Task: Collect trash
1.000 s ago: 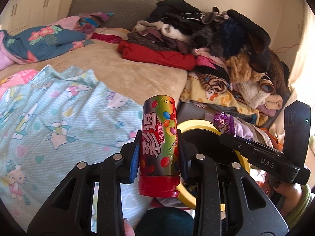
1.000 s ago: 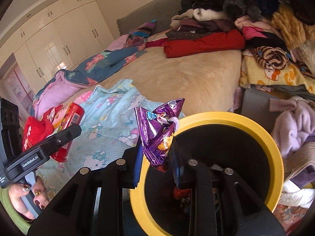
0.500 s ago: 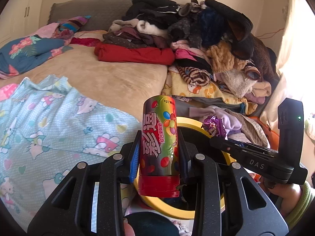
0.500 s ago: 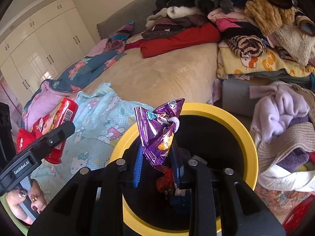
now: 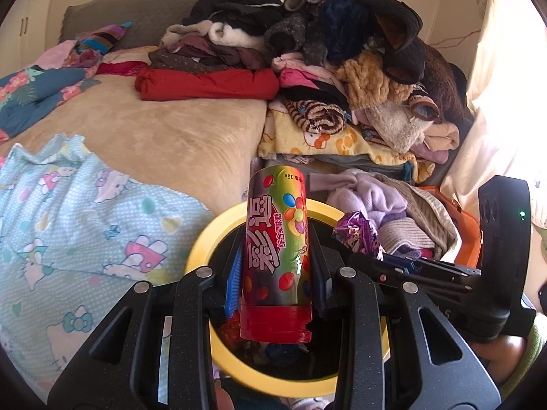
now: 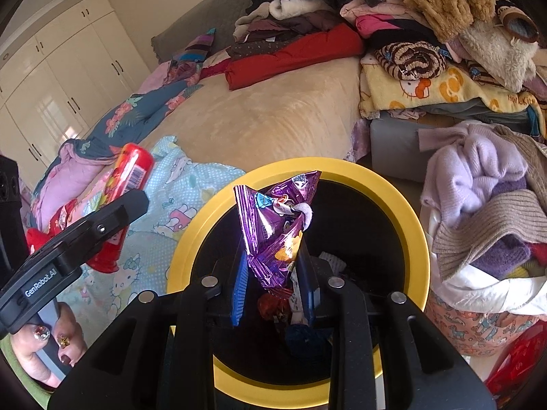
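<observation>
My left gripper (image 5: 275, 270) is shut on a red-capped candy tube (image 5: 276, 235) and holds it upright over the yellow-rimmed black bin (image 5: 201, 239). My right gripper (image 6: 275, 283) is shut on a crumpled purple foil wrapper (image 6: 277, 235), held above the bin's opening (image 6: 403, 205). The wrapper also shows in the left wrist view (image 5: 357, 234), and the tube shows in the right wrist view (image 6: 131, 174). Some trash lies at the bin's bottom (image 6: 273, 305).
A bed with a beige blanket (image 5: 154, 136) and a blue Hello Kitty sheet (image 5: 68, 225) lies to the left. Piled clothes (image 5: 342, 68) rise behind. A basket of clothes (image 6: 485, 212) stands right of the bin. White wardrobes (image 6: 51, 85) stand far left.
Both grippers have moved further over the bin with their items still held; the bin's opening now sits more fully beneath them.
</observation>
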Demonstrator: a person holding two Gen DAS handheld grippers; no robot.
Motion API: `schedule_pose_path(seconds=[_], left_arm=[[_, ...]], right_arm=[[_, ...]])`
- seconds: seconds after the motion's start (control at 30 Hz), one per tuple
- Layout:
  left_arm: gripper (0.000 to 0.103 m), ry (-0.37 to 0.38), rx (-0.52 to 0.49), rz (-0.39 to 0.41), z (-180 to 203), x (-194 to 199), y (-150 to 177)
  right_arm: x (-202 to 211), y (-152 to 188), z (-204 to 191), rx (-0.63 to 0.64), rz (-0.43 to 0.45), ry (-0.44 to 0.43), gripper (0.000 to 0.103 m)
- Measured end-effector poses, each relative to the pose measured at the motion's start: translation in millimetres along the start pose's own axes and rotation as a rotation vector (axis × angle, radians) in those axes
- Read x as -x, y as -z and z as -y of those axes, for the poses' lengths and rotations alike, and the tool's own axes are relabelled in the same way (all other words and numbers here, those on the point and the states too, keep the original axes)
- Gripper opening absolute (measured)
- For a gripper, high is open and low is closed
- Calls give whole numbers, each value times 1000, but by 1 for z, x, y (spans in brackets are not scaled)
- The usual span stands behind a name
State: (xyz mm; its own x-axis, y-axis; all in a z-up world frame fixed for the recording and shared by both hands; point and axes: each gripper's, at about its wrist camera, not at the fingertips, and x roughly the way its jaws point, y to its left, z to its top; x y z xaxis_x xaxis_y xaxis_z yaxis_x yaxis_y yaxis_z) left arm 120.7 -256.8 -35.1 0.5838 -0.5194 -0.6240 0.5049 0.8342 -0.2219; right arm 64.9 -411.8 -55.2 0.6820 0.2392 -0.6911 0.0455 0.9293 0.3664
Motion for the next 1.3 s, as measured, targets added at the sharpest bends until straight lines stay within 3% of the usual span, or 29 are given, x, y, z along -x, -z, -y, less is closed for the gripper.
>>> schedule_pose_path(seconds=[0.6, 0.97, 1.03, 1.17, 1.3], left_arm=[[26, 60, -14, -92, 9, -52, -20], [27, 72, -12, -143, 10, -69, -21], [38, 72, -14, -146, 11, -68, -21], [46, 64, -19, -141, 11, -67, -21], [66, 46, -12, -132, 5, -58, -18]], right_arm=[[-10, 3, 6, -23, -44, 12, 27], [-3, 5, 15, -60, -36, 34, 42], [0, 5, 16, -59, -32, 44, 45], [7, 7, 15, -52, -20, 66, 54], [11, 8, 11, -44, -11, 79, 62]])
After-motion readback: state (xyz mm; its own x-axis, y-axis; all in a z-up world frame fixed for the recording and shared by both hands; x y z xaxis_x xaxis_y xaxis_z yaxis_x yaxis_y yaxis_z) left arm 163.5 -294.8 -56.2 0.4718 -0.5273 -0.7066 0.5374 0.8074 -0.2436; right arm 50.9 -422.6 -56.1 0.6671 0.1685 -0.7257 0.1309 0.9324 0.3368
